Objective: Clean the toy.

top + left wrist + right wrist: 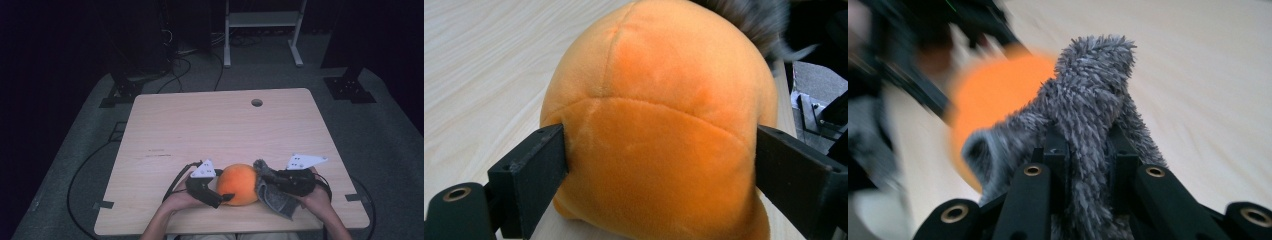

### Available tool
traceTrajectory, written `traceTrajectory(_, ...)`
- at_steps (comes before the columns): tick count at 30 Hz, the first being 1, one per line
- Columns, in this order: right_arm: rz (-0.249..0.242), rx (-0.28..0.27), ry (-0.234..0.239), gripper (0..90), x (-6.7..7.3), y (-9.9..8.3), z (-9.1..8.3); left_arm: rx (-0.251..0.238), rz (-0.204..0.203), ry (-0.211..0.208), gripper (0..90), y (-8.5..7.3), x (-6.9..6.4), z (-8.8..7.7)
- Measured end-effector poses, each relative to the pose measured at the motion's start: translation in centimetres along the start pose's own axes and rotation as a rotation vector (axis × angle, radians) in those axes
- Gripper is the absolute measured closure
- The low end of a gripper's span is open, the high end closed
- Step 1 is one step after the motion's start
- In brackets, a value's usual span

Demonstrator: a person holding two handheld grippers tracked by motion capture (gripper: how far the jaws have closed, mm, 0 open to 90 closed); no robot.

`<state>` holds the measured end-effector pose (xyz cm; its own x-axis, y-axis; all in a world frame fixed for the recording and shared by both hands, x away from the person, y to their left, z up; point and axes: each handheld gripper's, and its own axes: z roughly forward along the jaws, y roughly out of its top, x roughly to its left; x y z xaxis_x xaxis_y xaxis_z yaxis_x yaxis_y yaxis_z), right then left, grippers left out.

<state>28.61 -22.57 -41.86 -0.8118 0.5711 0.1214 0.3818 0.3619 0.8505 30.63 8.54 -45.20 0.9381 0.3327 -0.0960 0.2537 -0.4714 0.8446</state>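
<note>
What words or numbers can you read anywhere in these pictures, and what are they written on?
Small dark print on the wooden table: too small to read.
Orange plush toy: no writing.
Grey fuzzy cloth: no writing.
Grey plates on the grippers: holes, no text.
</note>
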Motion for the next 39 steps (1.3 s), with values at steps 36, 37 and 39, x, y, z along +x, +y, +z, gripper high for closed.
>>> traceTrajectory(36, -0.07, -0.01, -0.027, 75.5, 2.1, 2.0, 1.0, -0.014, 0.054, 0.068, 15.8, 2.2, -1.6, 0.6)
traceTrajectory(37, -0.071, -0.01, -0.039, 75.5, 2.3, 2.2, 0.9, -0.016, 0.065, 0.076, 18.2, 2.3, -1.8, 0.5)
traceTrajectory(39, -0.106, -0.03, -0.051, 75.5, 3.2, 2.8, 0.7, -0.021, 0.123, 0.098, 23.3, 2.5, -2.3, 0.3)
